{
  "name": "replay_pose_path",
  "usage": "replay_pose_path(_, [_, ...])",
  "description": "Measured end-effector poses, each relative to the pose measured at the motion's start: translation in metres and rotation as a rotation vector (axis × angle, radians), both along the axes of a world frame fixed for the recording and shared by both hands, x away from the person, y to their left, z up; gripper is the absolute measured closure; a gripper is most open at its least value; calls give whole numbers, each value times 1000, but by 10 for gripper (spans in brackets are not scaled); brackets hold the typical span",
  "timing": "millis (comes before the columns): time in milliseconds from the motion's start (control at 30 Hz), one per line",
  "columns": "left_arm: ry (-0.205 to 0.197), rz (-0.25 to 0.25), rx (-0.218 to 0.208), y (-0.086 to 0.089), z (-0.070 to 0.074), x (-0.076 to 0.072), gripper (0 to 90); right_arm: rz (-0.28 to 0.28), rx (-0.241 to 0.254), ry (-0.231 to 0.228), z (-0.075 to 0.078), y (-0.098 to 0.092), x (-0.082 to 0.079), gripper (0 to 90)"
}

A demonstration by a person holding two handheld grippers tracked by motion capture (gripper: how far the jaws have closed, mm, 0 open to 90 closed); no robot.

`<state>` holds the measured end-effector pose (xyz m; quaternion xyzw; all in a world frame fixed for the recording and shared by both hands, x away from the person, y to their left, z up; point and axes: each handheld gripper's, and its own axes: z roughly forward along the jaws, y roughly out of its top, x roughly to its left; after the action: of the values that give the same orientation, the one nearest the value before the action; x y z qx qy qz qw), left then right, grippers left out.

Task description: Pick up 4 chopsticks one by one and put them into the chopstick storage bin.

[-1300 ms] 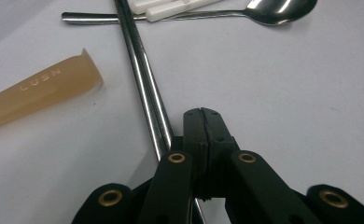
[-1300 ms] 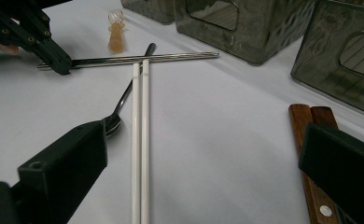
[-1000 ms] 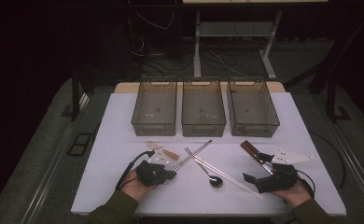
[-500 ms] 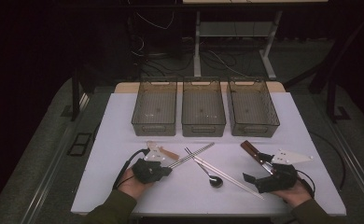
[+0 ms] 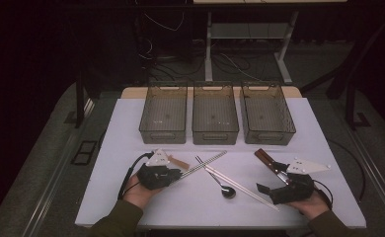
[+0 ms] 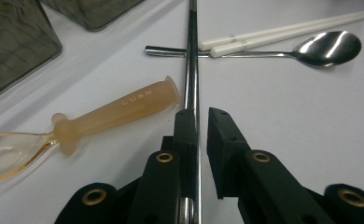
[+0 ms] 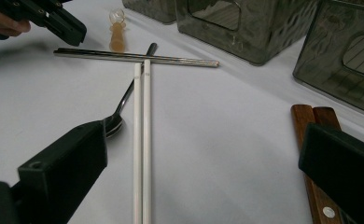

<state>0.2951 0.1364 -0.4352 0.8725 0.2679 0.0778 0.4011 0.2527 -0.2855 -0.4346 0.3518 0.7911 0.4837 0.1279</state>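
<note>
My steel chopsticks (image 6: 191,70) gleam, polished like the spoon (image 6: 327,47) beyond them. Beside them, the translucent amber plastic spoon (image 6: 119,109) looks matt. My jaws are matt black.

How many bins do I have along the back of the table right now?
3. They stand in a row at the table's far edge: the left bin, the middle bin and the right bin, side by side. None looks hidden.

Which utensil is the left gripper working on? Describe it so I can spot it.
On the white table, in front of the three grey bins, find the left gripper. The metal chopsticks run between its jaws: shiny steel, unlike the white pair.
</note>
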Motion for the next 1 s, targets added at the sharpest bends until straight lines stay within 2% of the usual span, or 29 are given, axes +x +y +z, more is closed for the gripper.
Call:
replay_pose_path(167, [-18,-15,43,-7,-5,1,811,-1,1,1,0,0,0,13])
replay_pose_path(300, [-28,-21,57,-11,-8,2,811,-1,1,1,0,0,0,13])
replay_pose_path(1000, [-35,-29,50,-14,-9,3,815,-4,3,0,0,0,0,13])
